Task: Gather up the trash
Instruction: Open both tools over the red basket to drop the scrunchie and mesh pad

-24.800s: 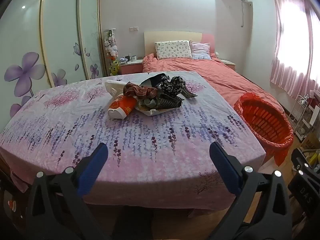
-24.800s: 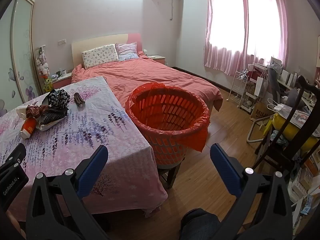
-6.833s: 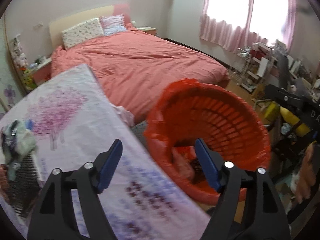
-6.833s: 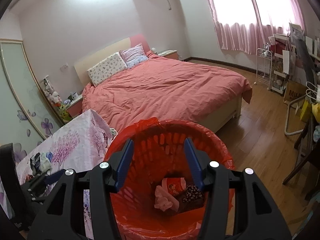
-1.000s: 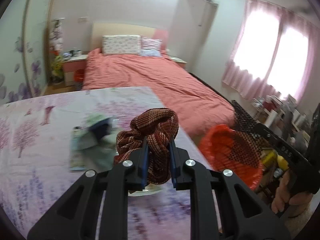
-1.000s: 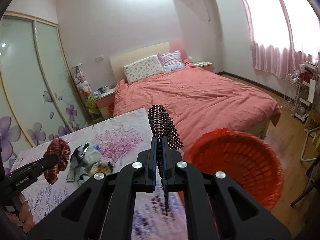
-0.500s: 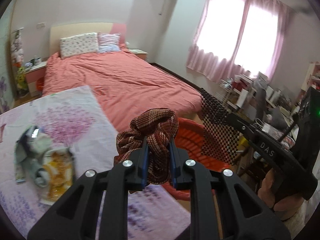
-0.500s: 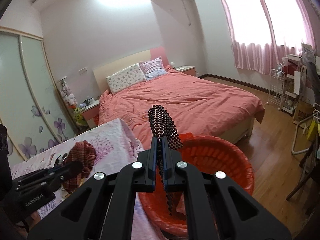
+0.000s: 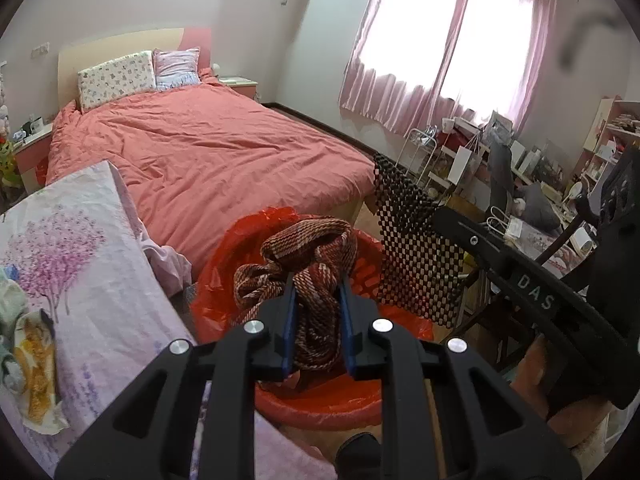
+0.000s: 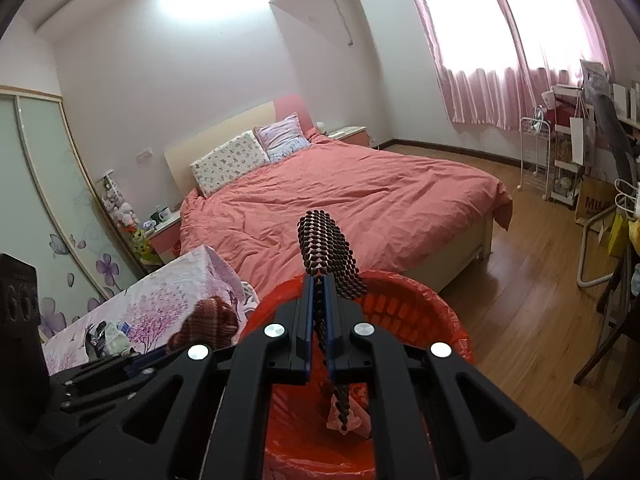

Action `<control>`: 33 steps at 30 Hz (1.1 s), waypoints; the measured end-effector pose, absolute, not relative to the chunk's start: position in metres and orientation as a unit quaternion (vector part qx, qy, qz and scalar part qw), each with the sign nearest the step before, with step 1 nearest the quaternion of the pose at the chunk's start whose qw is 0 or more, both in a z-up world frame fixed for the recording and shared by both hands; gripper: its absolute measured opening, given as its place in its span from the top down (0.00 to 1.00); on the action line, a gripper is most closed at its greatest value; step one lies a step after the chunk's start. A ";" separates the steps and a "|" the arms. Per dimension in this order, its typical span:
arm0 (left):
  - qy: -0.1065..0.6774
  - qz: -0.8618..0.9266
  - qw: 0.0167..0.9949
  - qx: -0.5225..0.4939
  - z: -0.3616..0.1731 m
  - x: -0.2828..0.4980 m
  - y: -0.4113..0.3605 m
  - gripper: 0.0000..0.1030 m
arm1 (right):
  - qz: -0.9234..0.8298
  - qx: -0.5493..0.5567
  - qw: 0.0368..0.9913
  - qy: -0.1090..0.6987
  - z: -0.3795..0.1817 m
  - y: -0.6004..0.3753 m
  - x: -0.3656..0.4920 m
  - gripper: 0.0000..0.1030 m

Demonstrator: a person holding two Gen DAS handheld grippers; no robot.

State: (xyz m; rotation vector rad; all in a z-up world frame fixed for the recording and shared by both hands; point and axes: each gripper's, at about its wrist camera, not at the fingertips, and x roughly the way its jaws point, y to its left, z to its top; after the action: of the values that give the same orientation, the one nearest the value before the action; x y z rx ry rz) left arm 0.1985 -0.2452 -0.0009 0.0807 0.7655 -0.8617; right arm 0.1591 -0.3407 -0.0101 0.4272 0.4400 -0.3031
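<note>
Two grippers hang over the same spot, and I start with the biggest thing behind them: the bed [image 9: 208,152] under its salmon-pink cover, filling the middle of both views, with two pillows [image 10: 232,162] at the headboard. Pink curtains [image 9: 452,60] cover the bright window to the right. Nearer me, on the left, sits the worktop [image 9: 80,248] in its lilac floral cloth; a crumpled heap of leftover wrappers [image 9: 28,344] lies on it close to the left edge of my left view.

Just beside the worktop's corner, at the foot of the bed, stands the red trash basket [image 9: 360,396] lined with a red plastic bag. In my right view I can see pale scraps [image 10: 352,416] already lying at its bottom.

My left gripper [image 9: 316,324] has its jaws clamped on a bunched brown-and-red woven cloth [image 9: 312,256], held above the basket's near rim. My right gripper [image 10: 318,320] has its jaws pinched tight on a black mesh mat [image 10: 326,246]; the mat stands up past the tips and its lower end dangles down into the basket. From the left view the same mat hangs as a flat sheet over the basket's right side.
</note>
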 end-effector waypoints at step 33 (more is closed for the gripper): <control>0.358 -0.132 0.916 0.127 -0.016 0.238 -0.106 0.09 | -0.127 0.128 0.945 0.275 -0.020 -0.279 0.181 0.42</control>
State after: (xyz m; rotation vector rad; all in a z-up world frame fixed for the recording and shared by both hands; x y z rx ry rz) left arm 0.2382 -0.1060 -0.0162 0.2615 0.7373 -0.2710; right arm 0.1812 -0.2790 -0.0196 0.2605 0.5598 -0.2581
